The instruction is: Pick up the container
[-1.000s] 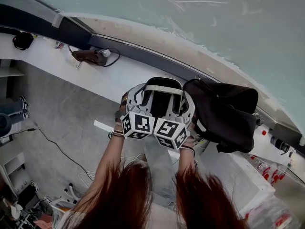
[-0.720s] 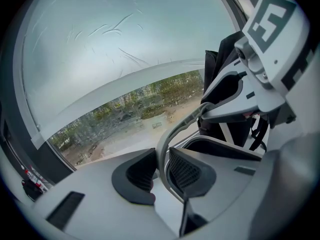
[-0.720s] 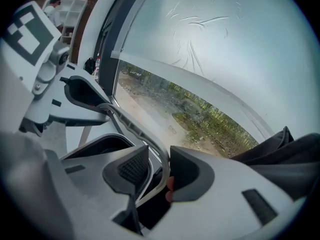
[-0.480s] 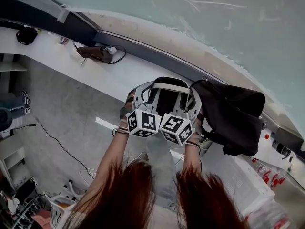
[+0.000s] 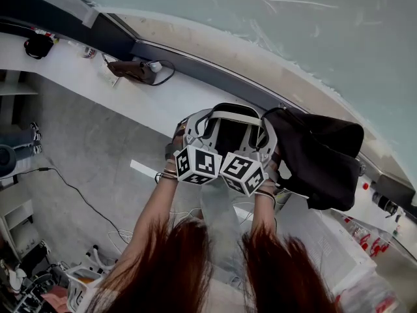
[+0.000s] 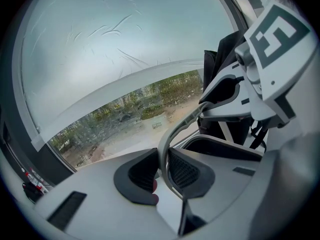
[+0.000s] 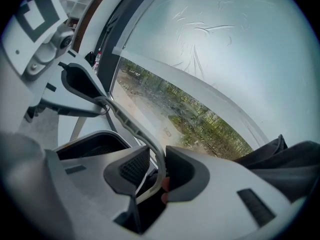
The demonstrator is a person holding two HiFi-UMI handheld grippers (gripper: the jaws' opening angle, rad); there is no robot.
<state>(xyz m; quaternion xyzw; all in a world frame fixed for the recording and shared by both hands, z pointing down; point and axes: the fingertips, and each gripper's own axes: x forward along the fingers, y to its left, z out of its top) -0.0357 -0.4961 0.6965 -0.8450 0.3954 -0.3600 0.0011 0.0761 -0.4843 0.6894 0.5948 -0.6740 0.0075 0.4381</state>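
Standing over the person's shoulder, you see the whole thing turn on one band - the thin pale-grey plastic handle strip point(image 5: 228, 115) that arches left to right over the white plastic container with a dark hollow point(image 5: 227, 139). The container sits just above the middle of the head view, dead ahead of both tools, against the white window ledge point(image 5: 130, 103) and just left of a slumped black fabric bag point(image 5: 319, 158). Neither hand is nearer; each has one end of the strip. The left gripper point(image 6: 161, 171) is closing on its end, the strip standing edge-on between the ribbed dark pads, which look to touch both its faces. The right gripper point(image 7: 157, 176) is clamped on the other end in the same way. Both forearms reach straight forward side by side, with the marker cubes almost touching and the tools angled slightly inward - a symmetrical hold, so I'd judge the lift should go straight up. Whether the container's base is on the ledge, I cannot tell.
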